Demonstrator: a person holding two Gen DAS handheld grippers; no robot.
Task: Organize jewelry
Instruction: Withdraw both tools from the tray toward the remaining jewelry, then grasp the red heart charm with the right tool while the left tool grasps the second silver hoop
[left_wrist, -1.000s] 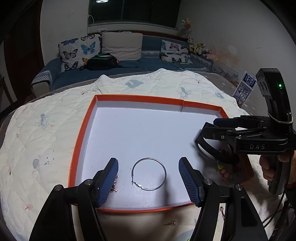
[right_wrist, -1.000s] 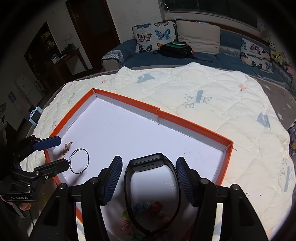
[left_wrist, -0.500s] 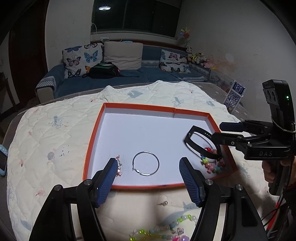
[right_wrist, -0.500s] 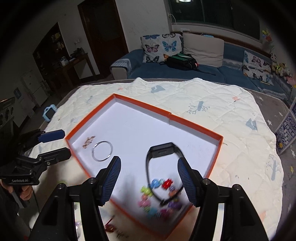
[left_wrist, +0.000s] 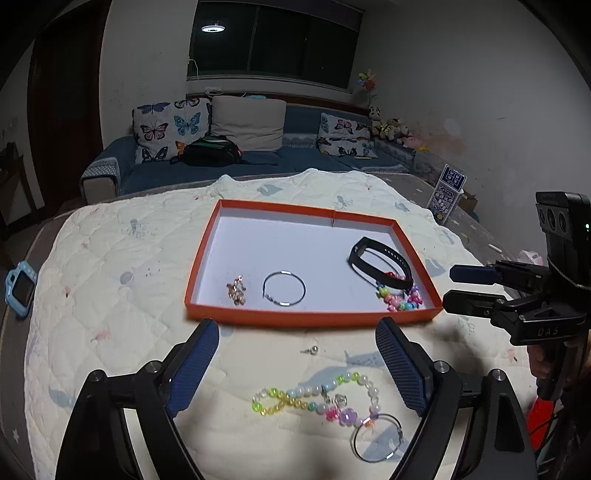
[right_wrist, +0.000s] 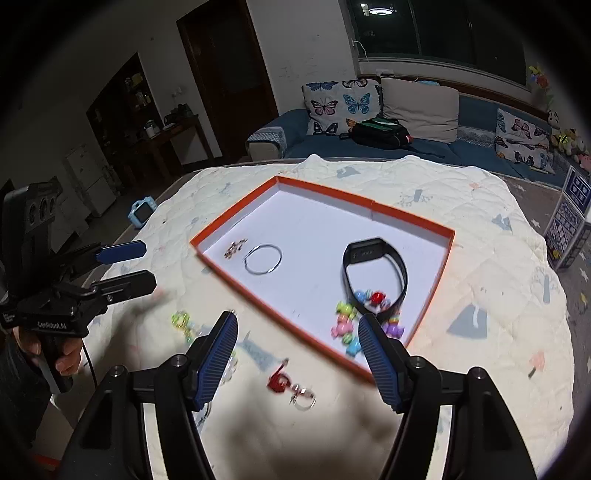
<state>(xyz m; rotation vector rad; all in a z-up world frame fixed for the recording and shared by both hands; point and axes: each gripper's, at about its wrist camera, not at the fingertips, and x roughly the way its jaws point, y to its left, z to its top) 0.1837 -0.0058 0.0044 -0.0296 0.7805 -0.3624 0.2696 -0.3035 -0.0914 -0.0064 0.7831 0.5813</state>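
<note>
An orange-rimmed white tray (left_wrist: 280, 317) lies on the quilt; it also shows in the right wrist view (right_wrist: 273, 295). In it are a gold charm (left_wrist: 236, 291), a silver hoop (left_wrist: 284, 288), a black wristband (left_wrist: 380, 267) and a coloured bead bracelet (left_wrist: 397, 299). In front of the tray lie a small stud (left_wrist: 311, 350), a pastel bead bracelet (left_wrist: 314, 400) and a second hoop (left_wrist: 376, 437). My left gripper (left_wrist: 297, 363) is open and empty above them. My right gripper (right_wrist: 297, 352) is open and empty, above a red charm with a ring (right_wrist: 291, 387).
A blue watch case (left_wrist: 20, 288) lies at the quilt's left edge. A sofa with butterfly cushions (left_wrist: 166, 129) and a black bag (left_wrist: 212, 153) stands behind. A printed marker box (left_wrist: 448, 194) stands at the right.
Both grippers have pulled back and up from the tray. The right one has let go of the black wristband, which now lies in the tray. Loose jewelry in front of the tray has come into view.
</note>
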